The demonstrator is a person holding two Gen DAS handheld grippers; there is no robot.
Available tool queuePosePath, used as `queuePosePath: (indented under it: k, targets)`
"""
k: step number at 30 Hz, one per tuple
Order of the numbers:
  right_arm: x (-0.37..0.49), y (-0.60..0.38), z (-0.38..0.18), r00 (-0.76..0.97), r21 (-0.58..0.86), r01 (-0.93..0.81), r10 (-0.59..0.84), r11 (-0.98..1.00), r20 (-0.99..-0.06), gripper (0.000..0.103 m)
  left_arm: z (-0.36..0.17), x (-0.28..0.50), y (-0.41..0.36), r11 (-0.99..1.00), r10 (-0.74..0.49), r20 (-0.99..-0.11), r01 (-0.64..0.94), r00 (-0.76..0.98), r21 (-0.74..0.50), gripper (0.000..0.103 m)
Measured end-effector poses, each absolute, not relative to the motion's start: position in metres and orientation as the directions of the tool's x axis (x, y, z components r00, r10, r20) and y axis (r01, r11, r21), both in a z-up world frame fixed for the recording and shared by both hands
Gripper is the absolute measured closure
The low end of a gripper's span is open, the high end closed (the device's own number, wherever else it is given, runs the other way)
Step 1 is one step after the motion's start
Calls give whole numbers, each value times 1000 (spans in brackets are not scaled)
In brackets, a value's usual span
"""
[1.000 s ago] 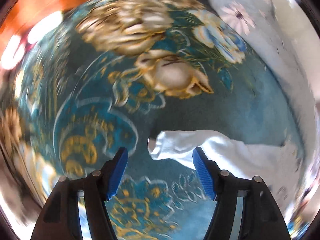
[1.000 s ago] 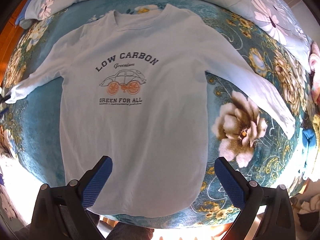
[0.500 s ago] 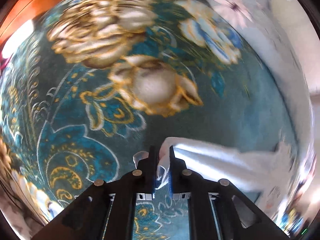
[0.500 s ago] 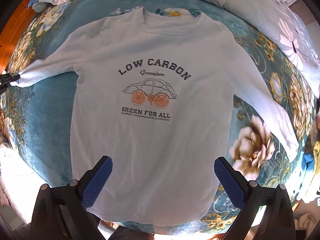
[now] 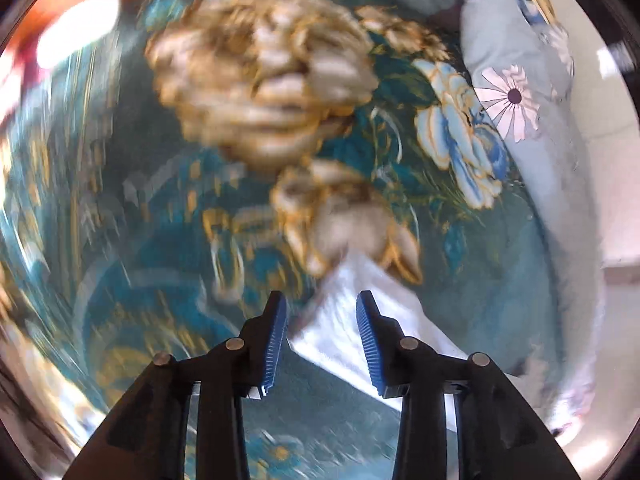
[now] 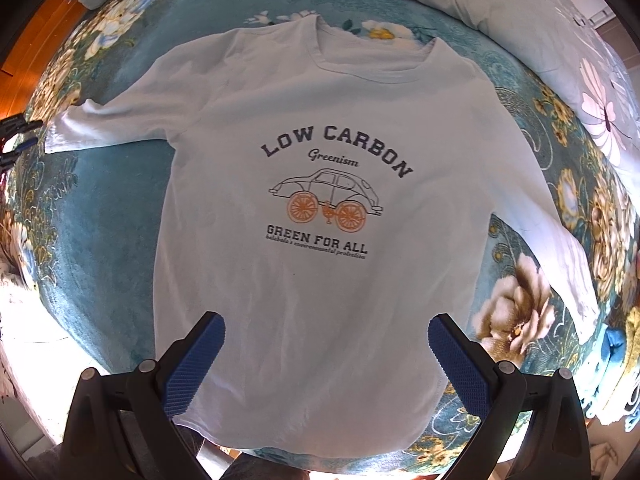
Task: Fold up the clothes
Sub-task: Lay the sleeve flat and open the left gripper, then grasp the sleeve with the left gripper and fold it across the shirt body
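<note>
The pale blue shirt (image 6: 320, 240) lies flat on the bed (image 6: 100, 240), print side up, with both long sleeves stretched out to the sides. No part of it is folded over.

The left tool (image 5: 322, 340) is open, with its blue pads (image 5: 274, 344) on either side of the left sleeve end (image 5: 352, 320) and not pinching it. That view is blurry, so the tool is likely moving. The right tool (image 6: 326, 364) is wide open too, hanging over the near part of the shirt, close to the hem, and holding nothing.

What could go wrong? The sleeve end is thin and floppy. If the left tool shuts too high, it may catch only air, or just one layer, and the sleeve would slip out. If it shuts too low, it could pinch the flowery bed cover (image 5: 260, 92) as well and drag it along. A quick pull could also bunch up the flat shirt and leave a crooked fold.
</note>
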State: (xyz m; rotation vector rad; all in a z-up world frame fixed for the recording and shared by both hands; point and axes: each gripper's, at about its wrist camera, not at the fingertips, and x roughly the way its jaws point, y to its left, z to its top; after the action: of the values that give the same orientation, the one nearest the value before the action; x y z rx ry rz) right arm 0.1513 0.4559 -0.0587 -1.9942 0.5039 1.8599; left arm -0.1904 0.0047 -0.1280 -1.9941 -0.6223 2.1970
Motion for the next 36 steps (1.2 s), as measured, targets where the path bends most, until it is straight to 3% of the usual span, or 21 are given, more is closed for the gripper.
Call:
queuePosePath:
  k: [3,6,11,12,14,15,22,31,36]
  targets:
    - [148,452,-60,64,-16,-486,-17,-874,-998,0,-138,-167,-1,-869,399,-909,268,-118,-416,64]
    - [144,449,-60,60,-11,-474,-19,-880,-998,0,-164,-172,8,-850,404,-907,320,-116,-419,64]
    - [146,452,-57,57,-16,-474,-12,-880,-998,0,-164,-170,7,-811,394,-898,386,-198,-441,65]
    - [147,453,-57,56,-17,-478,-12,-878,-998,0,-163,-170,9,-811,385,-899,388,-208,-437,67]
    - [150,454,-54,51,-17,-486,-9,-874,-999,0,-158,-172,15,-829,365,-904,366,-222,-424,91]
    - [151,454,-53,48,-17,-490,-8,-872,-999,0,-155,-172,19,-831,363,-904,360,-226,-424,94]
    - [162,458,-46,27,-16,-518,2,-855,-1000,0,-96,-158,30,-776,399,-837,348,-375,-526,96]
    - [202,471,-37,-26,16,-587,-1,-810,-1000,0,46,-121,89,-832,504,-703,-63,-501,-551,96]
    - [231,492,-38,-69,47,-606,-6,-794,-998,0,95,-92,167,-818,571,-663,-260,-485,-514,96]
